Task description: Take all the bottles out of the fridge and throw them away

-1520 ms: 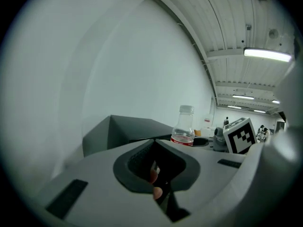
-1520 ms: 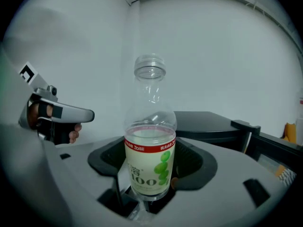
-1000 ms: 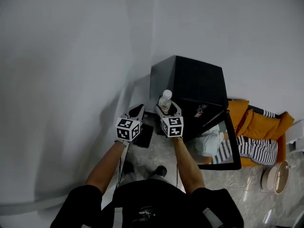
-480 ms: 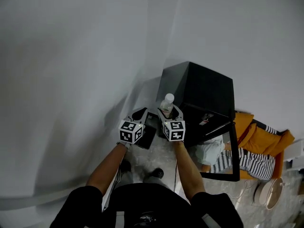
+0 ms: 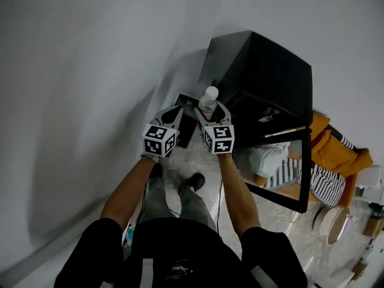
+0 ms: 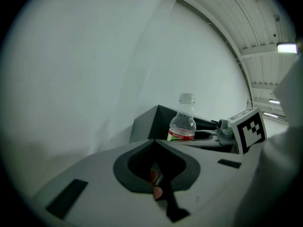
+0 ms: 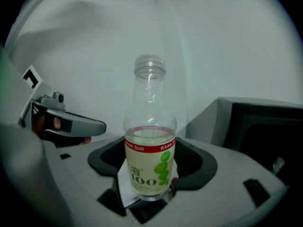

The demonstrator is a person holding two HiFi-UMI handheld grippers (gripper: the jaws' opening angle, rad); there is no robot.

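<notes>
The clear plastic bottle (image 5: 209, 98) stands upright between the jaws of the right gripper (image 5: 212, 114). The left gripper (image 5: 173, 111) is just beside it on the left, jaws together. The black box-shaped fridge (image 5: 264, 65) is farther, to the right. Its open door (image 5: 305, 173) reaches toward the near right. The white wall (image 5: 90, 71) is on the left.

The clear plastic bottle (image 7: 149, 141) carries a cream label (image 7: 147, 171) with large grey digits "100"; a character to the left of them is cut off at the label's edge. The red band (image 7: 150, 148) on top of the label has small white print, too small to read. The cubes on the left gripper (image 5: 177, 108) and the right gripper (image 5: 209, 109) show black-and-white square code markers.
</notes>
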